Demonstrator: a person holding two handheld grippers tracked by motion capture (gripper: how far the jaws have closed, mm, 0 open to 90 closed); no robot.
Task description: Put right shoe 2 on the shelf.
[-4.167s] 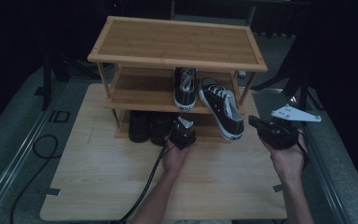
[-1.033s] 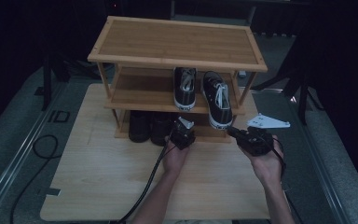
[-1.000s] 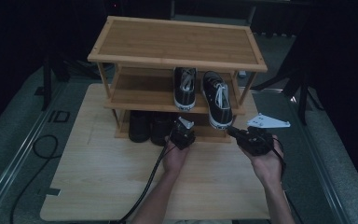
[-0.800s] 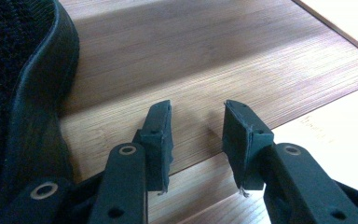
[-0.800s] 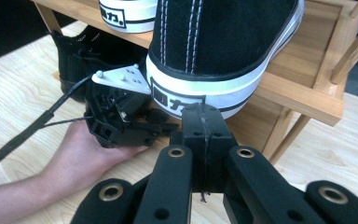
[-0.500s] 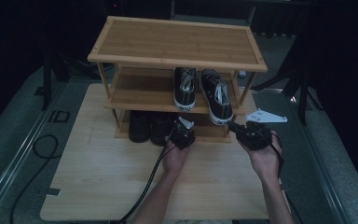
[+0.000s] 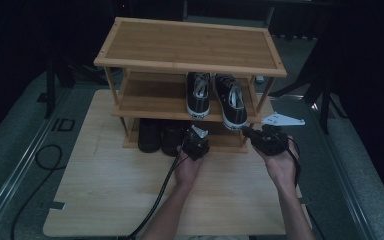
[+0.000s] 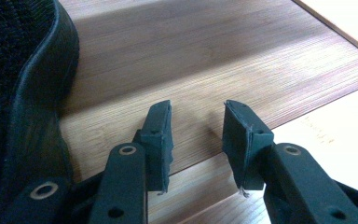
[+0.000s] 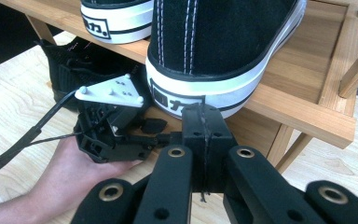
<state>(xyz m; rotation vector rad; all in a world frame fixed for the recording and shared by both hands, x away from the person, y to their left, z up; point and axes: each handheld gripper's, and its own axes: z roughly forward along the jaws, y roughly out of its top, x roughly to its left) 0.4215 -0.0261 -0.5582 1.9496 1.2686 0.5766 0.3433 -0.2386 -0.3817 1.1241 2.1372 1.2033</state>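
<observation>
— What is your left hand-held gripper (image 7: 196, 142) doing?

— It is waiting by the black shoes (image 7: 161, 136) on the bottom shelf, jaws apart on nothing.

— And the right?

— My right hand-held gripper (image 7: 247, 132), jaws together, is pushing the right sneaker's (image 7: 231, 104) heel. It is sitting straighter on the middle shelf (image 7: 150, 102) beside its mate (image 7: 198, 94) now, heel overhanging, so I am nudging further.

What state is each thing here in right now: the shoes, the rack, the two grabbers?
Right sneaker: upright on middle shelf, heel overhanging the edge.
Left sneaker: upright beside it.
Dark shoes: on bottom shelf.
Rack: top bare.
Left gripper: open, empty.
Right gripper: shut, empty, at the heel.
</observation>
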